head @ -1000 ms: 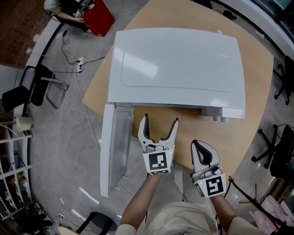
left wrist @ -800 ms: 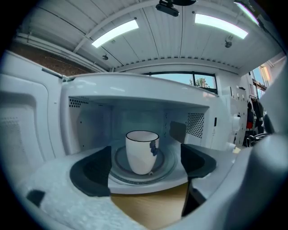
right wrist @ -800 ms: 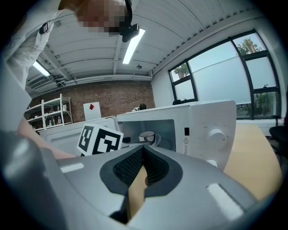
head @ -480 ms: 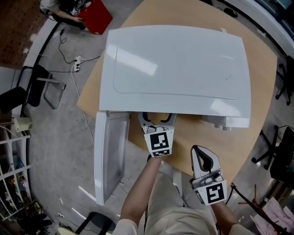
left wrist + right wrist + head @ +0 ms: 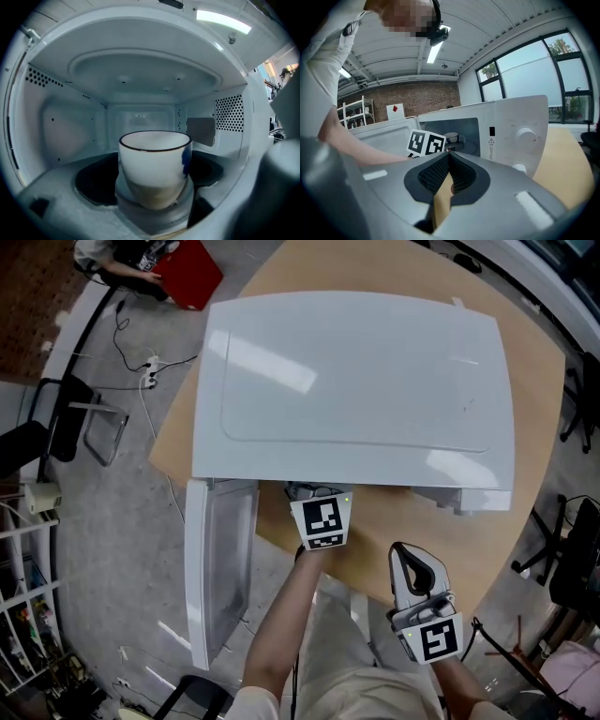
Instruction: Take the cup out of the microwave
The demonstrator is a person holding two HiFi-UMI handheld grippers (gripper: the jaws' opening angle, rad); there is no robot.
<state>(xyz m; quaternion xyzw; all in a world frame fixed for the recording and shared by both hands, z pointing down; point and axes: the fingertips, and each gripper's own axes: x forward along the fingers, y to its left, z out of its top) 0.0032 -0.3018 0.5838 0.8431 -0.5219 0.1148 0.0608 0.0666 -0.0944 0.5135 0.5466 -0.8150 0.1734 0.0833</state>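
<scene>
1. Left claw inside mouth of microwave, with door open at left. From above, only marker cube showing.
2. Jaws spread, seen as blurs at either edge of left gripper view. Cup upright between them, centred on turntable. No contact with cup wall discernible.
3. Right claw pinched closed on nothing, near front edge of desk, apart from the cavity.
4. Judged step: closing on cup. Best to centre first, so both jaws meet the wall together and nothing gets shoved sideways.
5. Grip at mid-body, below dark rim and above tapering base. Glazed surface, probably slippery, so firm squeeze.
6. Contents unreadable from here. Keep level, lift just clear of turntable, draw straight back, mind cavity roof and sill.
</scene>
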